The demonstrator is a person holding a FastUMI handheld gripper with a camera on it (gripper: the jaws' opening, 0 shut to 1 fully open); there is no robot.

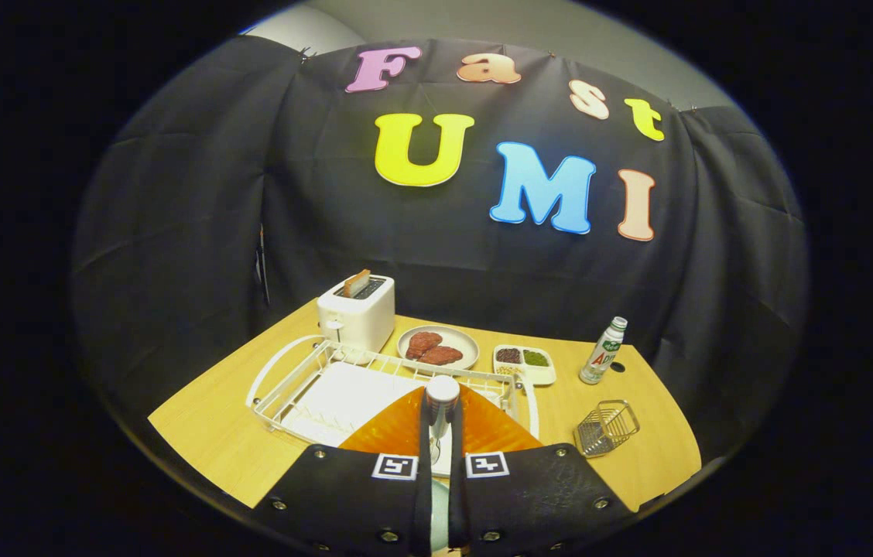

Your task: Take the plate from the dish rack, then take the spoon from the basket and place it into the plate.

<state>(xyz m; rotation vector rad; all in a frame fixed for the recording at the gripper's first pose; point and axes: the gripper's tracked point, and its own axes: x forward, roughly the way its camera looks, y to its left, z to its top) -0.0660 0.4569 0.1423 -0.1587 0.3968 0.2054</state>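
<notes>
A steel spoon (pixel 442 402) is clamped upright between the gripper (pixel 440 464) fingers above the orange plate (pixel 483 429).

Orange plate (pixel 483 429) above a white rack (pixel 313 379) on a tan table (pixel 204 433). Silver spoon (pixel 442 402) between the gripper's (pixel 440 495) closed black fingers (pixel 351 495). White toaster (pixel 356 313), silver wire basket (pixel 607 428).

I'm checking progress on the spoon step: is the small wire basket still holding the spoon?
No: the small wire basket looks empty, and the gripper is shut on the metal spoon.
</notes>
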